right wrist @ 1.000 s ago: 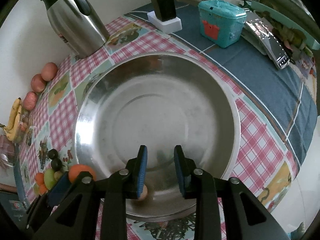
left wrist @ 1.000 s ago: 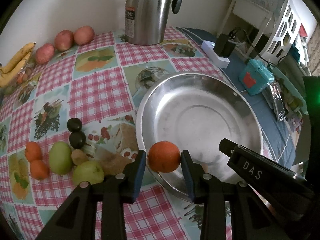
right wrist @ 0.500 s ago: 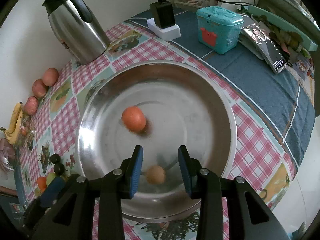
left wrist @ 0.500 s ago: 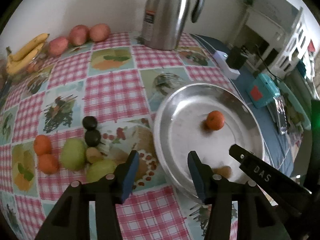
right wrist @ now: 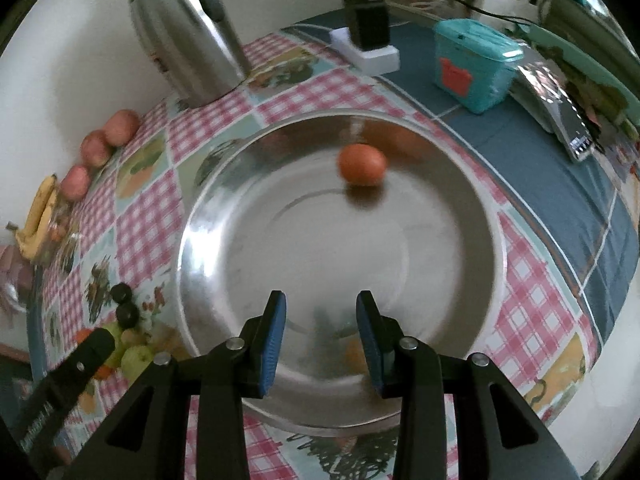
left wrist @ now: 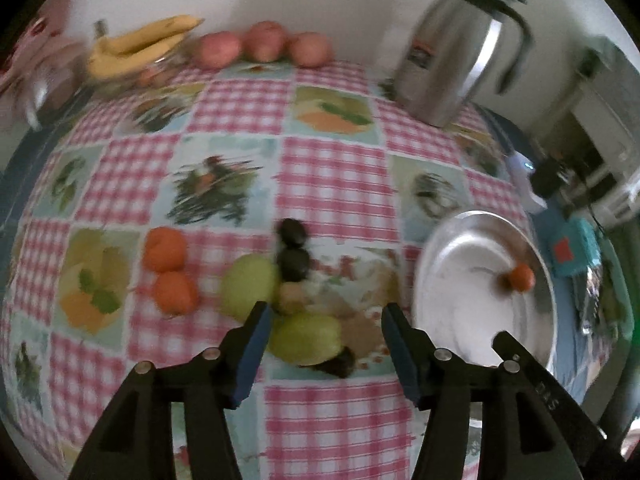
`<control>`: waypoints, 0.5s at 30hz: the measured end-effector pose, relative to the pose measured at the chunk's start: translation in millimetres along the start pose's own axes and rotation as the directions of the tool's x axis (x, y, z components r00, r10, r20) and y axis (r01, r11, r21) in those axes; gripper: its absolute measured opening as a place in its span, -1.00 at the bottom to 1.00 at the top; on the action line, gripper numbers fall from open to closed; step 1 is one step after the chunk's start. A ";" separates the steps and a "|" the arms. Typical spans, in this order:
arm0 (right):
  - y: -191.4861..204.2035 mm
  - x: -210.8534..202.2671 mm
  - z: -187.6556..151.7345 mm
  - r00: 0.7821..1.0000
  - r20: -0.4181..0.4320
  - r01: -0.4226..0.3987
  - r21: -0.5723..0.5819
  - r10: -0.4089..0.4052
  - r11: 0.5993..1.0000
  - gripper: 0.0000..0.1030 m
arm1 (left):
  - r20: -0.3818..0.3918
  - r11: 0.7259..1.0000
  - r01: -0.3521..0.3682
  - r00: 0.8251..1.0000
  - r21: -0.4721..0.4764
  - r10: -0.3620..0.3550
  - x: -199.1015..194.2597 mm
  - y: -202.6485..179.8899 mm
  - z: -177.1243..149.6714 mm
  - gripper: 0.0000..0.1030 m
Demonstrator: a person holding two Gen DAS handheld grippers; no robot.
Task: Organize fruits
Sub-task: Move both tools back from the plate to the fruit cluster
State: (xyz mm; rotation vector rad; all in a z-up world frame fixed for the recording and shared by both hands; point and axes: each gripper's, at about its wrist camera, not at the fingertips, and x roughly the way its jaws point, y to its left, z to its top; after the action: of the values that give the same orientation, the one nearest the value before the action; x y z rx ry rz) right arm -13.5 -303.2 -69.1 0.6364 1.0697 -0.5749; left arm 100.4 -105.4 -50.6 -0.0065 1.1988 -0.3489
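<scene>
Fruit lay in loose groups by kind on the checked cloth, which reads as sorting part-way done. Far left at the wall: bananas, then three red apples in a row. Nearer, two oranges sat one behind the other, touching or nearly so. Beside them a tight cluster: two green pears, two dark plums and one small brown fruit, kind unclear through blur.

Left claw pointed steeply down over this cluster, jaws opening, nothing pinched. The nearer pear lay just ahead of and between the blue pads, not touched as far as could be told. Judged: this pear was the likely next pick, the claw spread to take its width.

Right of the cluster, the steel bowl held one orange near its far wall, blurred, possibly rolling. A smaller orange-brown fruit sat at the bowl's near side, just behind the right pad.

Right claw hung over the bowl, jaws parted and empty, the small fruit close under it but not gripped. Judged: the bowl served as the collecting place.

Kettle stood at the wall behind the bowl.
</scene>
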 end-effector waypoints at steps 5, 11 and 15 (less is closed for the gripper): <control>16.7 0.1 -5.0 1.000 -0.006 -0.019 -0.072 0.019 0.997 -0.28 | -0.008 0.994 -0.037 0.999 -0.105 0.036 -4.1 33.0 2.5 0.20; 29.9 -0.6 -9.4 1.000 -0.006 -0.031 -0.120 0.030 0.992 -0.28 | 0.003 0.983 -0.075 0.997 -0.165 0.077 -10.3 57.3 5.0 0.25; 33.0 -0.1 -10.2 1.000 -0.007 -0.030 -0.129 0.030 0.991 -0.28 | 0.001 0.979 -0.076 0.997 -0.188 0.078 -11.7 65.7 5.4 0.26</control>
State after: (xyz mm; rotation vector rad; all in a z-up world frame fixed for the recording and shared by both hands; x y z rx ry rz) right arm 3.4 -273.2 -66.0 0.5400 1.0911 -0.4740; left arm 118.8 -41.1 -50.4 -0.1250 1.2169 -0.1666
